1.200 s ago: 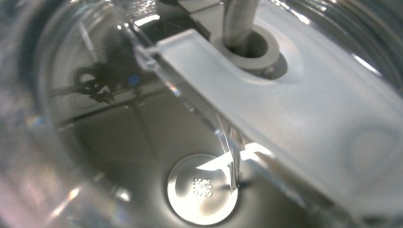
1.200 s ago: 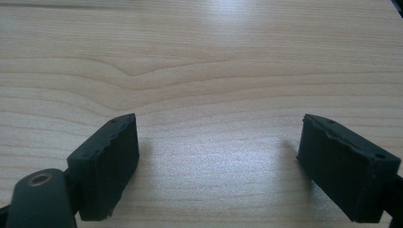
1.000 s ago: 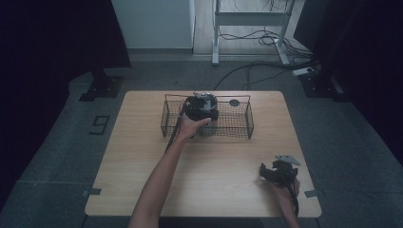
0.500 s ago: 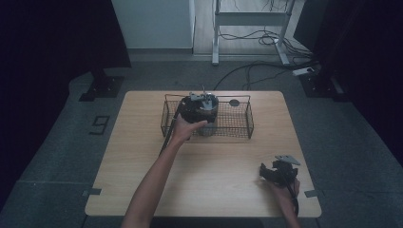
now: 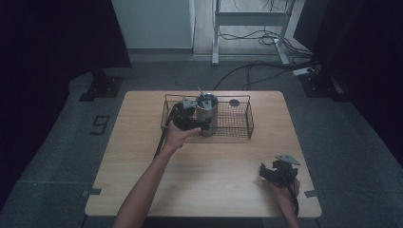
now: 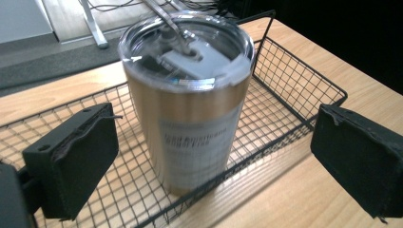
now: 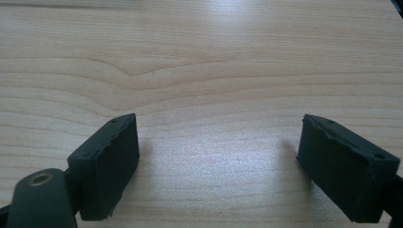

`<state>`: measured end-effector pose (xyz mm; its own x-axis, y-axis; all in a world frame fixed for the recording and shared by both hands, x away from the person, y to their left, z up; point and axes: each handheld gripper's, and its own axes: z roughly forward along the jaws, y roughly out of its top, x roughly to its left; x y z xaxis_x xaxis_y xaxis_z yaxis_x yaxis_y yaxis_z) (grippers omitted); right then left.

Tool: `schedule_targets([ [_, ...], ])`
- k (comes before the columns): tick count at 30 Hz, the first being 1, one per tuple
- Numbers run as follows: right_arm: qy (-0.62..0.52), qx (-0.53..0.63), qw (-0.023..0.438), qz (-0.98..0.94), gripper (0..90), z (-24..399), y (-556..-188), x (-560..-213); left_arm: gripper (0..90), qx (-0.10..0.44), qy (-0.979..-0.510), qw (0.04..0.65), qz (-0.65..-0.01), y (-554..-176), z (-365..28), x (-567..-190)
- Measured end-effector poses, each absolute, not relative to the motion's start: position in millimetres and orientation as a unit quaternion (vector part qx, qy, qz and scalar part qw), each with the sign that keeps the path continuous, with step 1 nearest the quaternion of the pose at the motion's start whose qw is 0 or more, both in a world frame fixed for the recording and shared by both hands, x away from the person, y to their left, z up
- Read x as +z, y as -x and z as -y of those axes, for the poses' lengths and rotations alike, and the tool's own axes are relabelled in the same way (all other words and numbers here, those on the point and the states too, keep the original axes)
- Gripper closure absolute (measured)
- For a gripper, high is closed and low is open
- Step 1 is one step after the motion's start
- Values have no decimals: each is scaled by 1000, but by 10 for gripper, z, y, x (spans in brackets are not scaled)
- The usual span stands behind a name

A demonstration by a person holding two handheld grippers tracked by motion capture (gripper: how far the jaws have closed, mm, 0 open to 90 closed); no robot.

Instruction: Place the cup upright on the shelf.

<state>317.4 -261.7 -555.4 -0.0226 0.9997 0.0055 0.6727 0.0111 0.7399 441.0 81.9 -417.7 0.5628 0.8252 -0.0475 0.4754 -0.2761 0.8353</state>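
the left gripper [image 5: 202, 124] is seen with jaws wide, just closing a little, nothing pressed between them. the steel tumbler [image 6: 186, 99] stands upright in the wire basket [image 5: 240, 122] near the desk's far edge, just ahead of them. it is judged rigid, slippery, fairly heavy; mid-wall is best gripped. the right gripper [image 7: 218, 161] rests wide and empty near the desk's near right corner.
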Motion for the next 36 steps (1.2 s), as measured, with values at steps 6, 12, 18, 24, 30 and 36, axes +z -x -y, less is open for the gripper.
schedule_targets([
  [6,-640,291,281,-653,133,2617,-3174,-5554,30,203,-769,438,-419,-4220,-939,-4193],
  [12,-641,291,281,-653,133,2616,-3175,-5552,32,201,-766,449,-414,-4007,-1075,-4186],
  [18,-641,291,281,-652,133,2615,-3175,-5552,32,197,-762,457,-415,-3816,-1229,-4183],
  [24,-642,290,280,-652,133,2615,-3174,-5552,35,186,-758,466,-417,-3601,-1382,-4248],
  [30,-641,290,280,-653,132,2616,-3174,-5552,33,177,-758,466,-421,-3402,-1541,-4389],
  [36,-642,290,280,-652,131,2616,-3174,-5552,31,175,-763,453,-426,-3274,-1667,-4558],
])
